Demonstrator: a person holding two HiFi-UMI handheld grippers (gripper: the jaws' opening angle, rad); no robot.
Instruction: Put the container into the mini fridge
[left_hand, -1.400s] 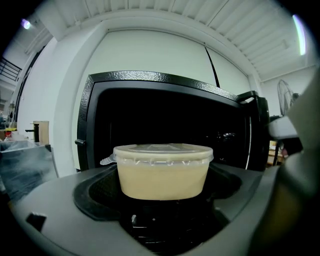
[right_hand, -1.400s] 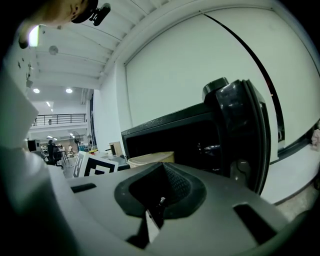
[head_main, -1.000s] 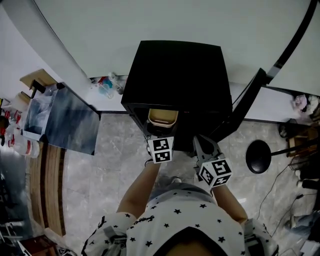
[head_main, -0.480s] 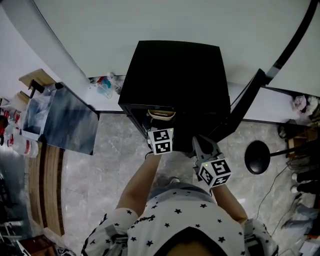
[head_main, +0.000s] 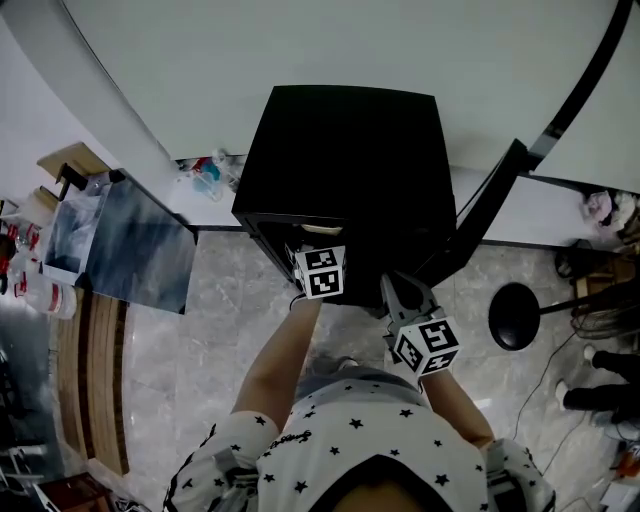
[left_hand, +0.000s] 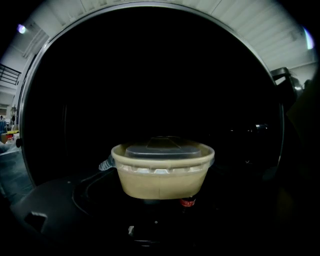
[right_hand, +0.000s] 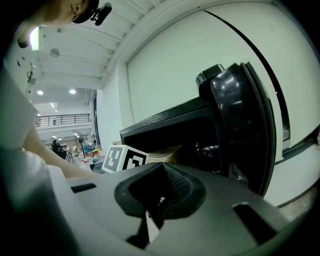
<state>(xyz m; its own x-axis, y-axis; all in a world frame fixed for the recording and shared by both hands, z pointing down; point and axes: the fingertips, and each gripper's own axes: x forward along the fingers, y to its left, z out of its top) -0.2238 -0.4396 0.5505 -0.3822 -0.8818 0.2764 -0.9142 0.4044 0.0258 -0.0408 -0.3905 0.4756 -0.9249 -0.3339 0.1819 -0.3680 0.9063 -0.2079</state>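
While the left gripper (head_main: 308, 250) grips the lidded tan container (left_hand: 163, 172) inside the black mini fridge (head_main: 345, 150), the right gripper (head_main: 394, 288) hangs clenched and empty beside the open door (head_main: 490, 215).

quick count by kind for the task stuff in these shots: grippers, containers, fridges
handheld two-jaw grippers with marker cubes: 2 (left gripper, right gripper)
tan round plastic container with clear lid: 1
black box-shaped mini fridge: 1
total: 4
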